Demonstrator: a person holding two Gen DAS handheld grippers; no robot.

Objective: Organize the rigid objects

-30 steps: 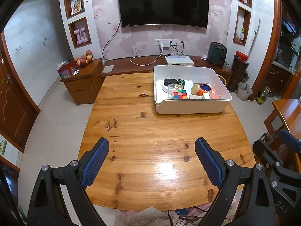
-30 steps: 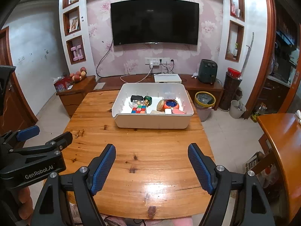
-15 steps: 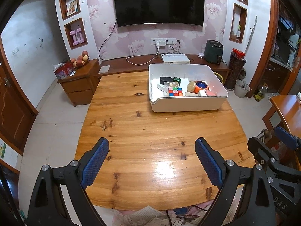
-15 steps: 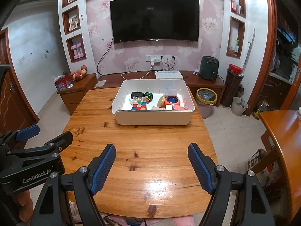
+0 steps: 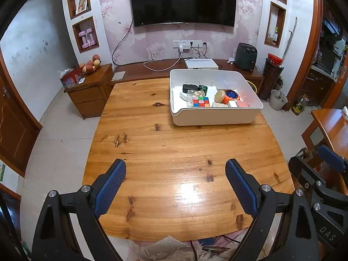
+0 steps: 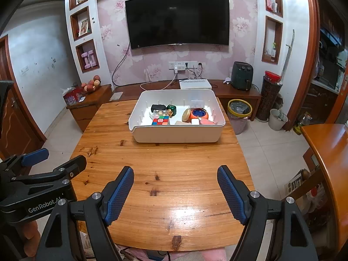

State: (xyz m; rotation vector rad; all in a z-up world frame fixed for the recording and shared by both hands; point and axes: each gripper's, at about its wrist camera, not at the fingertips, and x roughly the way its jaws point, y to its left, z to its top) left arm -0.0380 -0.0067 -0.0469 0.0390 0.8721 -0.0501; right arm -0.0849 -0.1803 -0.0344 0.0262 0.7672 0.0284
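A white plastic bin (image 5: 214, 117) (image 6: 176, 133) stands at the far right part of the wooden table (image 5: 174, 148) (image 6: 161, 165). Inside lie several small objects: a colour cube (image 5: 200, 102) (image 6: 161, 120), a black box (image 5: 189, 87), a green box (image 6: 171, 109) and an orange round toy (image 5: 231, 95) (image 6: 198, 114). My left gripper (image 5: 175, 175) is open and empty above the table's near edge. My right gripper (image 6: 175, 178) is open and empty, also near the front edge, well short of the bin.
A wooden side cabinet (image 5: 89, 89) with fruit stands left of the table. A low TV bench (image 6: 237, 91) runs behind it, with a bin (image 6: 239, 115) on the floor at the right. Another wooden table (image 6: 326, 152) is at the far right.
Both grippers have drawn back and lifted slightly, so the bin looks a little farther away. Both stay open and empty. Nothing on the table moved.
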